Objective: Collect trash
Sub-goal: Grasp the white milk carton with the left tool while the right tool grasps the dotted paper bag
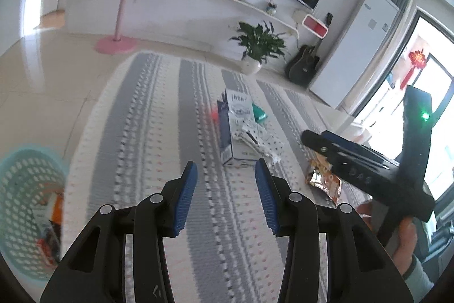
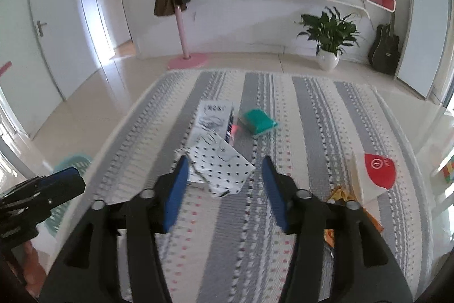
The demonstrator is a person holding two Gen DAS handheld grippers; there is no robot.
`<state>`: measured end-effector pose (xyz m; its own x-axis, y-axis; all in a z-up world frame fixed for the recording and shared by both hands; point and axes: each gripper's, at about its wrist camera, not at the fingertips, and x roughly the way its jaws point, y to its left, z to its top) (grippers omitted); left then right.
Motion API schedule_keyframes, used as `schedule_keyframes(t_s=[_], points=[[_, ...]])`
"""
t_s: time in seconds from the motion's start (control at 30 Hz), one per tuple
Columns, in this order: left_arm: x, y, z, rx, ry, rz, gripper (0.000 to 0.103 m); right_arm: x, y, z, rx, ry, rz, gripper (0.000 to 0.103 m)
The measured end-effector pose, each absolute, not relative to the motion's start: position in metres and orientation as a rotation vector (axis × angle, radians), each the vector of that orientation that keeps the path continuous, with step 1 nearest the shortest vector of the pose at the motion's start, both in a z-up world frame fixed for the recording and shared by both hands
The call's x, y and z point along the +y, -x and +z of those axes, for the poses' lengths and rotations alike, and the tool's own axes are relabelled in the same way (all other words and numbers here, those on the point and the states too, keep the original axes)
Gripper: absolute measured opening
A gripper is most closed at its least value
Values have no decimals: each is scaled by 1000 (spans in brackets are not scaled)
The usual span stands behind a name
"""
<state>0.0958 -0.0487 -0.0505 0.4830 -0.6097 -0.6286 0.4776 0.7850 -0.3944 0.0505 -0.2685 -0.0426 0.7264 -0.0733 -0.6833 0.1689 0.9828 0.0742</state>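
Note:
Trash lies on a striped grey and white rug (image 1: 170, 132). A white and blue carton (image 1: 235, 127) lies with a spotted white wrapper (image 1: 255, 138) and a green packet (image 1: 258, 113). A foil snack bag (image 1: 323, 181) lies to the right. My left gripper (image 1: 225, 169) is open and empty above the rug, short of the carton. My right gripper (image 2: 224, 163) is open and empty just before the spotted wrapper (image 2: 224, 163); the carton (image 2: 212, 115), green packet (image 2: 258, 122) and a white bag with a red logo (image 2: 374, 175) lie beyond.
A teal mesh basket (image 1: 25, 206) with trash inside stands on the floor at the left, also in the right wrist view (image 2: 71, 163). A potted plant (image 2: 329, 39), a guitar (image 2: 384, 47) and a pink coat stand (image 2: 184, 41) line the far wall.

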Motion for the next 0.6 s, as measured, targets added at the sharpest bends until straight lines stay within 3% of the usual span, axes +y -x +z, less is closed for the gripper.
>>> schedule_keyframes(t_s=[0.13,0.2,0.43,0.47,0.53,0.6], points=[[-62,-103,-64,868,185,-671,41,-266,-71,-62,781,-120,-90,64],[-63,-105,-69,873,182,-670,41,-262,-81,-70,795,-95,-80,78],[-69,-117,-83,906,168,-667,41,-259,-108,-95,863,-42,-90,79],[-70,-118,-83,907,168,-670,41,-261,-111,-98,871,-50,-89,77],[-73,-123,-82,911,167,-680,41,-266,-113,-100,880,-73,-73,50],[-79,-128,-79,910,160,-689,41,-273,-113,-103,896,-112,-61,36]])
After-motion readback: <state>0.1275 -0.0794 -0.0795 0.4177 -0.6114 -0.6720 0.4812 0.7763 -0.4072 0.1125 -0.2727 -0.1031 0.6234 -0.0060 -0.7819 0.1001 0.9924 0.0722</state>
